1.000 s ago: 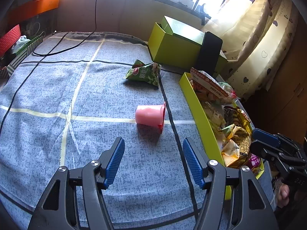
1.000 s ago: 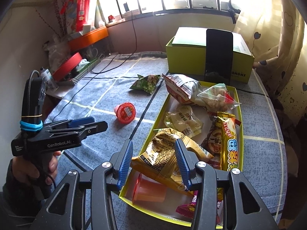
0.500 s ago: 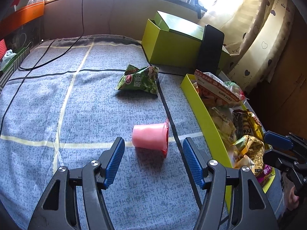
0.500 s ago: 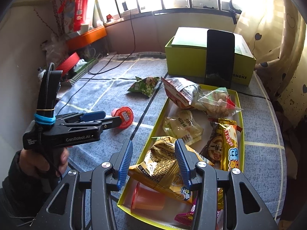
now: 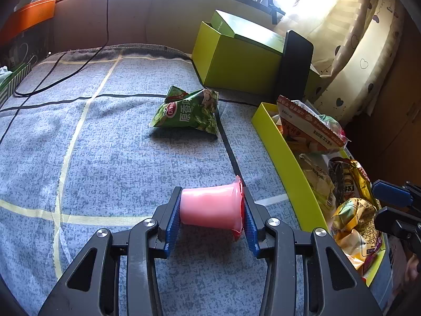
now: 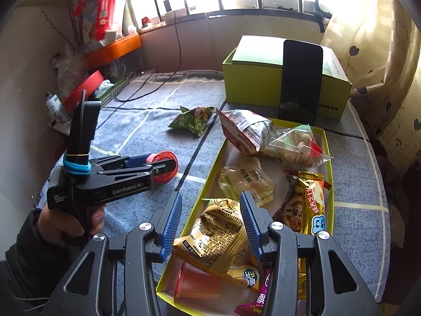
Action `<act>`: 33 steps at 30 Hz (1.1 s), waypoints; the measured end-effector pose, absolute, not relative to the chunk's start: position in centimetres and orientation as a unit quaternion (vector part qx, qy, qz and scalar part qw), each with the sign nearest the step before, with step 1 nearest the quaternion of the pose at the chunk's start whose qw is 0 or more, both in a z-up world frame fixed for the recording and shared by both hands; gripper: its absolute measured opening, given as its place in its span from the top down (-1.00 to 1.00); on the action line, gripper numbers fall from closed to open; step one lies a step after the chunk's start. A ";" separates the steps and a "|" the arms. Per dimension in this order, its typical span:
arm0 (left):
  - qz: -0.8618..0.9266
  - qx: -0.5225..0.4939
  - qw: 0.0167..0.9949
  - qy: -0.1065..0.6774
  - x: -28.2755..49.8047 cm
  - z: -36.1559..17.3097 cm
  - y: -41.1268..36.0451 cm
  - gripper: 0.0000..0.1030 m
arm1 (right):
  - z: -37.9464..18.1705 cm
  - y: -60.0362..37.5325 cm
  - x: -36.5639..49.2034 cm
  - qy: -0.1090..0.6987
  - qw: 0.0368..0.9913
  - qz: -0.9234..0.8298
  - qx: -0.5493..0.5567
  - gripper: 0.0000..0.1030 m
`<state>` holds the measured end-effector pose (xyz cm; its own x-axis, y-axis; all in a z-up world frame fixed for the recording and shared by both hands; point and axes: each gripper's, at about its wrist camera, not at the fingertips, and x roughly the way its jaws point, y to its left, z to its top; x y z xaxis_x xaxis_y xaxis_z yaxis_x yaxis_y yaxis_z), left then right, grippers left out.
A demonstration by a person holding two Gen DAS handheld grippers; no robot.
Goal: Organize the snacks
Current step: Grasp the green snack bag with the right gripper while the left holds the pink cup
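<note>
- The left claw [image 5: 211, 212] was closing on the pink jelly cup [image 5: 210, 208], which lay on its side on the surface [image 5: 105, 158] beside the yellow tray [image 5: 284, 163]; both pads touched it.
- Judged best: squeeze lightly end to end, lift level, then cross the rim.
- The right claw [image 6: 210, 221] hung spread, empty, above the tray.
- Loose outside the tray: one cup, one green packet [image 5: 188, 113].

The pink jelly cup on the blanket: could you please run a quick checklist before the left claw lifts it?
1. Pink jelly cup between left claw pads: ok.
2. Grip settled: not ok, jaws closing.
3. Cup upright: not ok, on its side.
4. Path to yellow tray: ok.
5. Free spot in tray: cannot tell, crowded with packets.
6. Right claw clear of drop zone: not ok, open above the tray.
</note>
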<state>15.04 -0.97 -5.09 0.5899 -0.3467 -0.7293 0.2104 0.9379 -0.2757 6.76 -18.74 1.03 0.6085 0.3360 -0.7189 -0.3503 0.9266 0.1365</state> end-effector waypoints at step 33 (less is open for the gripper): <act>-0.093 -0.125 0.914 0.375 13.8 -3.9 4.4 0.17 | 2.4 -8.9 23.6 0.499 0.836 0.227 0.017 -0.16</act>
